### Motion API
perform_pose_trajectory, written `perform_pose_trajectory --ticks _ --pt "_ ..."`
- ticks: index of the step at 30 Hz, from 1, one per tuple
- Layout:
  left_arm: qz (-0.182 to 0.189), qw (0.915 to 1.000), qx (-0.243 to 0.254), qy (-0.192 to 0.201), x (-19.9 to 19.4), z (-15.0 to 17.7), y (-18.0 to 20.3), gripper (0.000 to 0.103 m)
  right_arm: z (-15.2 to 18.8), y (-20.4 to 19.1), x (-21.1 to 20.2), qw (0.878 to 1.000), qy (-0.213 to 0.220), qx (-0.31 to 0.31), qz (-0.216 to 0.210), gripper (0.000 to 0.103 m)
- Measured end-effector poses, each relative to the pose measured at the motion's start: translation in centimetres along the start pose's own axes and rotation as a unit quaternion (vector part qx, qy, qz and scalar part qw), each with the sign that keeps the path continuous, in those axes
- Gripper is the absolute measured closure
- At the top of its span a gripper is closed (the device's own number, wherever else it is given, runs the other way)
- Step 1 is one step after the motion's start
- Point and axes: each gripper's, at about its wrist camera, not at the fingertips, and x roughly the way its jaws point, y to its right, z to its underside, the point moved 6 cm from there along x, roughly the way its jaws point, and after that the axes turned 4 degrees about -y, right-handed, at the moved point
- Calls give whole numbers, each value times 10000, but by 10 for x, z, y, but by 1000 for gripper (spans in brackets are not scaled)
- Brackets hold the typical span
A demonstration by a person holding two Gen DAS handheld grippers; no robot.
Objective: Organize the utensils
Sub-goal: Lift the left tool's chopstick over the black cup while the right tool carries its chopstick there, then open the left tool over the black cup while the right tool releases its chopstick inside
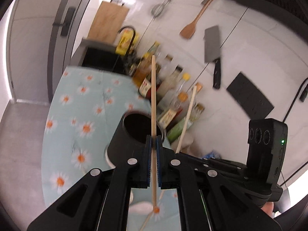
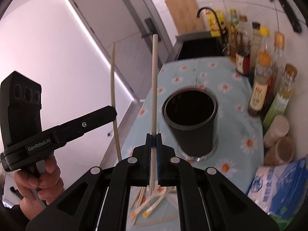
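My left gripper (image 1: 153,141) is shut on a wooden chopstick (image 1: 153,96) that stands upright between its pads, just right of the mouth of a black utensil holder cup (image 1: 134,129). My right gripper (image 2: 153,139) is shut on a pale chopstick (image 2: 154,80), upright, left of the same black cup (image 2: 190,119). In the right wrist view the left gripper (image 2: 113,113) shows at the left with its chopstick (image 2: 114,88). In the left wrist view the right gripper's chopstick (image 1: 187,115) leans at the right. More chopsticks and spoons (image 2: 146,202) lie on the cloth below.
A daisy-patterned blue cloth (image 2: 227,88) covers the counter. Bottles of sauce and oil (image 2: 261,84) line the wall side. A blue-white bag (image 2: 283,190) and jars (image 2: 279,140) sit at the right. A cleaver (image 1: 212,46), wooden spatula (image 1: 194,23) and strainer hang on the wall. A sink (image 2: 200,48) lies beyond.
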Motion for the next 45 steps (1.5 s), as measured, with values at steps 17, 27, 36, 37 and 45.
perform_pose_trajectory --ticks 17,27,36,37,45 --pt "298 9844 808 1534 17 -63 3 99 -74 24 -4 9868 1589 -257 181 97" --pt "340 9852 931 1402 58 -60 -7 99 -73 54 21 9867 1597 -31 314 97" --pt "302 9891 956 1077 77 -42 -13 98 -61 61 34 9895 1405 77 319 97" --pt "253 9891 971 1078 75 -42 -14 98 -60 61 34 9895 1403 86 326 96" --pt "255 9904 943 976 69 -39 -15 85 -59 57 25 9891 1428 176 298 89"
